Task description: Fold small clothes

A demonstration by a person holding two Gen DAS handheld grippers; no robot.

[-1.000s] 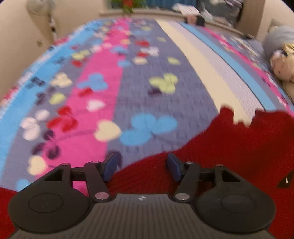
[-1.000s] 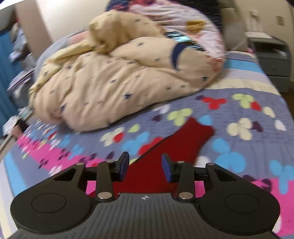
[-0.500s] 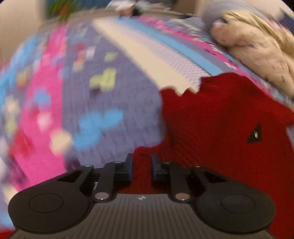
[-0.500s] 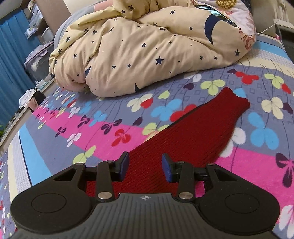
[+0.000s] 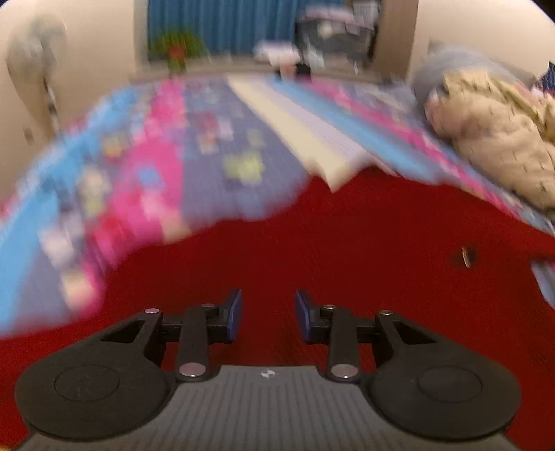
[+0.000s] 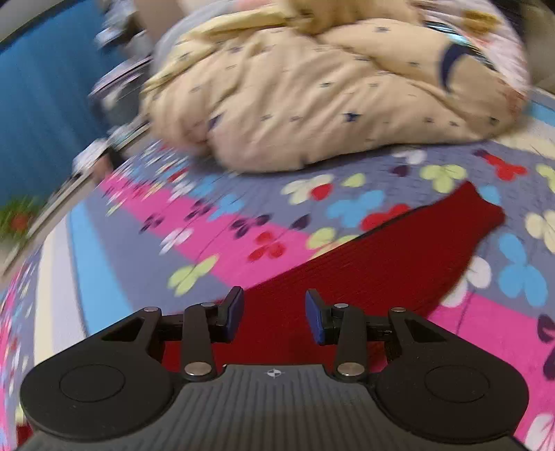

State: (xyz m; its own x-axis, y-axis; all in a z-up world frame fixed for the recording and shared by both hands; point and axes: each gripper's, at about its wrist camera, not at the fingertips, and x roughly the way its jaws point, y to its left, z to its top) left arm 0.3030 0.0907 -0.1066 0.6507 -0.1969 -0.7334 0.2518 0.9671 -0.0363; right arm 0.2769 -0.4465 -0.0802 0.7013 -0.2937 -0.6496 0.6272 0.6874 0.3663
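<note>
A red knitted sweater lies spread on the flowered bedspread and fills the lower half of the left wrist view; a small dark logo shows on it at the right. My left gripper is open above the sweater's body, holding nothing. In the right wrist view one red sleeve stretches away to the upper right. My right gripper is open over the near end of that sleeve, empty. Both views are blurred by motion.
A bunched cream duvet with dark stars lies on the bed beyond the sleeve and shows in the left wrist view at the right. Blue curtains and a potted plant stand past the bed's far edge.
My left gripper closed to a narrow gap half a second ago and is open again, now further over the sweater's body. My right gripper stayed open over the sleeve; its view shifted.
</note>
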